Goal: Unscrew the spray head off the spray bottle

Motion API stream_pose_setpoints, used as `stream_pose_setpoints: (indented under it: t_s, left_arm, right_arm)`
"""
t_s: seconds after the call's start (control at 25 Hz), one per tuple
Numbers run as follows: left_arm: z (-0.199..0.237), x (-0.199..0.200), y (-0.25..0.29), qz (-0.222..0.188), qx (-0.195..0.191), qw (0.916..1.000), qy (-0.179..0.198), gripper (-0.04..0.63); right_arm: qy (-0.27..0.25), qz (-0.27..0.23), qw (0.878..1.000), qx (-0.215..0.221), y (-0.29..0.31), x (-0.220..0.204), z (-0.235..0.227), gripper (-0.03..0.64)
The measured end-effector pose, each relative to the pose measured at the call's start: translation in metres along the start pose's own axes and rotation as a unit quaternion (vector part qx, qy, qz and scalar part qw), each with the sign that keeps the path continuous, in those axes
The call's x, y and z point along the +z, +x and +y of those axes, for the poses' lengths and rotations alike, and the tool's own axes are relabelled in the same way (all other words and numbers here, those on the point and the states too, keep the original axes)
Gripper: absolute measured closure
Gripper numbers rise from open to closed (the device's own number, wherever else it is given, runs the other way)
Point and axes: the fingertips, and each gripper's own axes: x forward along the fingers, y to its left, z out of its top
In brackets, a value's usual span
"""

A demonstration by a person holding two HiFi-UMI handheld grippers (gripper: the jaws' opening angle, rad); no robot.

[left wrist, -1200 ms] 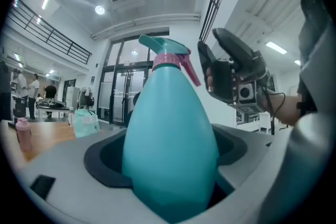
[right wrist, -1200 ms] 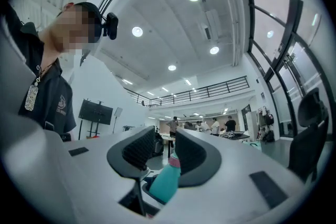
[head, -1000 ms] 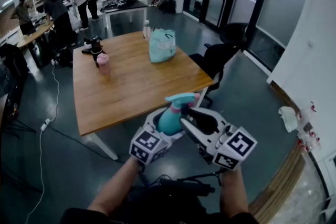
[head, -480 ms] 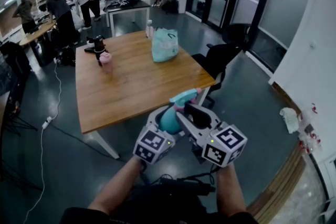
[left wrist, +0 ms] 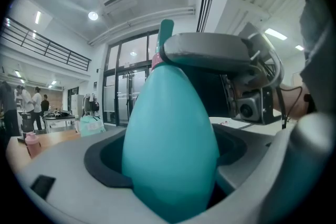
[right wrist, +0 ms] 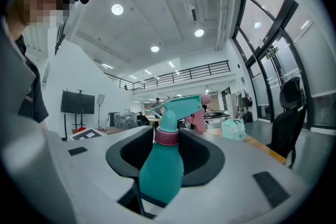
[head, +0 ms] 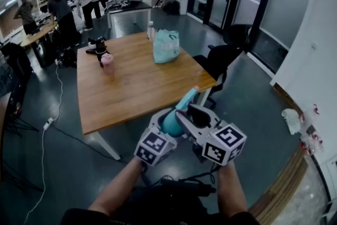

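A teal spray bottle (head: pixel 171 123) is held in the air in front of me, off the table. My left gripper (head: pixel 164 131) is shut on its rounded body (left wrist: pixel 170 149), which fills the left gripper view. The teal spray head (head: pixel 188 97) with a pink trigger points up and away from me. My right gripper (head: pixel 188 117) reaches in from the right at the bottle's shoulder. In the right gripper view the pink collar (right wrist: pixel 167 136) and spray head (right wrist: pixel 181 105) stand between its jaws, with dark gaps on both sides. Its pads do not press on the collar.
Beyond the grippers stands a wooden table (head: pixel 131 87) with a teal bag (head: pixel 166 46), a pink cup (head: pixel 107 63) and a black device (head: pixel 98 46). A dark chair (head: pixel 218 58) is at its right corner. Several people stand at benches far back left.
The spray head has swung from pointing right to pointing up and away. My right gripper has rolled and drawn a little closer to the left one.
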Motion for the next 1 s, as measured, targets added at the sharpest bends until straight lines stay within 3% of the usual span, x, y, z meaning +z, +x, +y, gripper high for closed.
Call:
stream_pose_setpoints:
  t_s: [0.24,0.48,0.84,1.0]
  left_arm:
    - [-0.002,-0.002,-0.004,0.006,-0.022,0.9997,0.004,0.153]
    - [-0.017,-0.003,-0.009,0.005,-0.095,0.9955,0.0,0.154]
    - [-0.052,-0.008,-0.024,0.009,-0.228,0.9736,-0.013,0.153]
    - [-0.062,-0.004,-0.03,0.002,-0.255,0.9668,-0.017,0.155]
  right_arm:
    - [-0.007,0.006,0.999,0.033,0.003,-0.002,0.003,0.465]
    - [0.005,0.001,0.995,0.101,-0.004,-0.004,0.007,0.469]
    - [0.003,-0.005,0.97,0.245,-0.023,-0.011,0.025,0.474]
    - [-0.006,0.0,0.96,0.281,-0.028,-0.009,0.034,0.476]
